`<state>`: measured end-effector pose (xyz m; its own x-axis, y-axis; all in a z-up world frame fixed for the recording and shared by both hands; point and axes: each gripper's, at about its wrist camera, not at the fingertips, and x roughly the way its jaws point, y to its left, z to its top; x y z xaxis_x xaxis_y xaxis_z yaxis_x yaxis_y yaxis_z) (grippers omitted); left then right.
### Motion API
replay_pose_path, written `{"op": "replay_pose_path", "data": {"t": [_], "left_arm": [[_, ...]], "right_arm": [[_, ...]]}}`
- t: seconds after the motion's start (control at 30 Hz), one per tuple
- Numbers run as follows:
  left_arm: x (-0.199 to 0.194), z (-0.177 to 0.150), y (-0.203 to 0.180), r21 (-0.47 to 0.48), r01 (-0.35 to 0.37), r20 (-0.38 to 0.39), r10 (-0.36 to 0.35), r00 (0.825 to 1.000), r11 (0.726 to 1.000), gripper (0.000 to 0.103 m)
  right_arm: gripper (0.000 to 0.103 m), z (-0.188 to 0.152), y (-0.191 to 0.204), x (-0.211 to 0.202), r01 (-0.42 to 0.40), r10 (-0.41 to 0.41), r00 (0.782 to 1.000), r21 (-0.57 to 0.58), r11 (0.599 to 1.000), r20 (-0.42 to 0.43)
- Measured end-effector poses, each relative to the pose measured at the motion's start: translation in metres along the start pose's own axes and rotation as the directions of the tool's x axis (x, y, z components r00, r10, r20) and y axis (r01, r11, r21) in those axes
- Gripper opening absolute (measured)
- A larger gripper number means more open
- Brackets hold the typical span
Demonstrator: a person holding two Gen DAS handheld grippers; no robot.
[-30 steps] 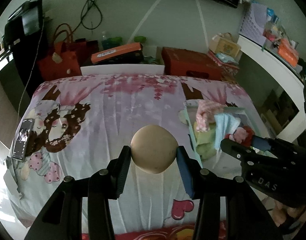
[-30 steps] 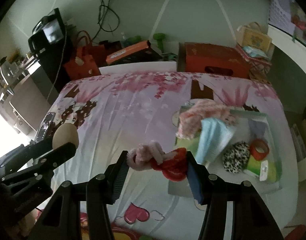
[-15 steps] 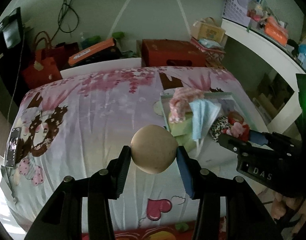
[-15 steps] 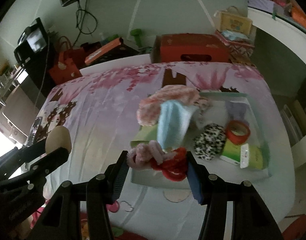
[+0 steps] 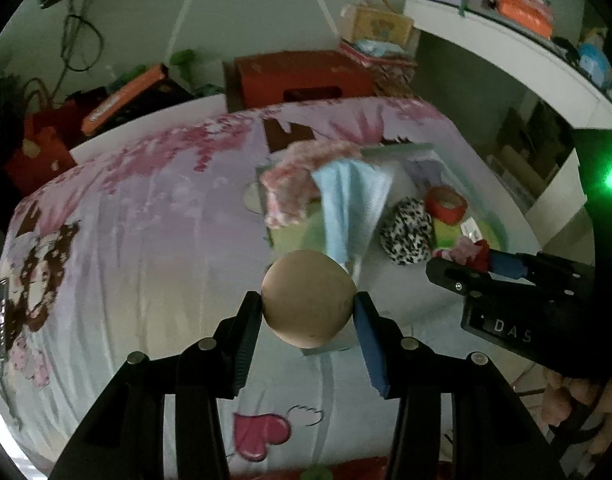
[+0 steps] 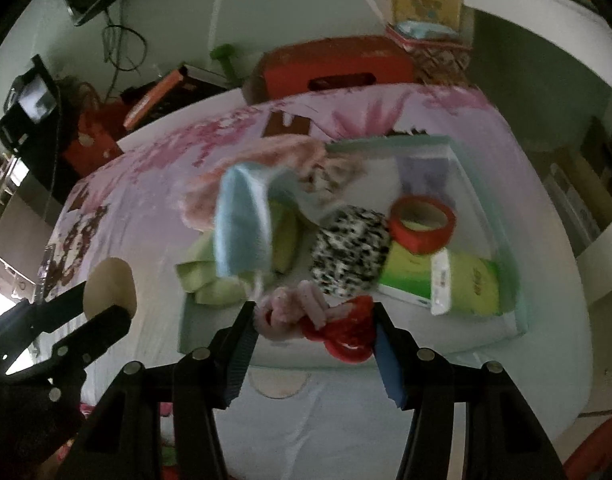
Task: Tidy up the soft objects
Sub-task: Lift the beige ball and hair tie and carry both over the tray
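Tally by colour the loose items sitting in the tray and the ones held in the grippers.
Black-and-white spotted: 1, spotted roll
Light blue: 1, blue cloth
Red: 1, tape ring
Tan: 1, ball in left gripper
Pink and red: 1, plush toy in right gripper
Total: 5

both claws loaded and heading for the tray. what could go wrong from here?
1. The tray is already crowded: the blue cloth and leopard-print roll leave little bare floor.
2. The tan ball in the left claw is round and could roll out.
3. The pink-and-red scrunchies in the right claw hang loose and may snag on release.
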<state>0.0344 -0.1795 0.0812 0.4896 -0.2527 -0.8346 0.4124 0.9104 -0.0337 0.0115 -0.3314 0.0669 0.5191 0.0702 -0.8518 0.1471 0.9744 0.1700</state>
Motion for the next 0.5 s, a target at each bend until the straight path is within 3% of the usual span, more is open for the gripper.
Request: {"op": "replay_pose_path", "data": {"t": [0.5], "left_arm": [[0.061,0.003,-0.023,0.065,0.022,-0.069,-0.018,0.997,0.998,0.05]], "right_arm": [[0.059,-0.001,-0.023,0.046,-0.007,0.009,0.997,0.029,1.0,-0.076]]}}
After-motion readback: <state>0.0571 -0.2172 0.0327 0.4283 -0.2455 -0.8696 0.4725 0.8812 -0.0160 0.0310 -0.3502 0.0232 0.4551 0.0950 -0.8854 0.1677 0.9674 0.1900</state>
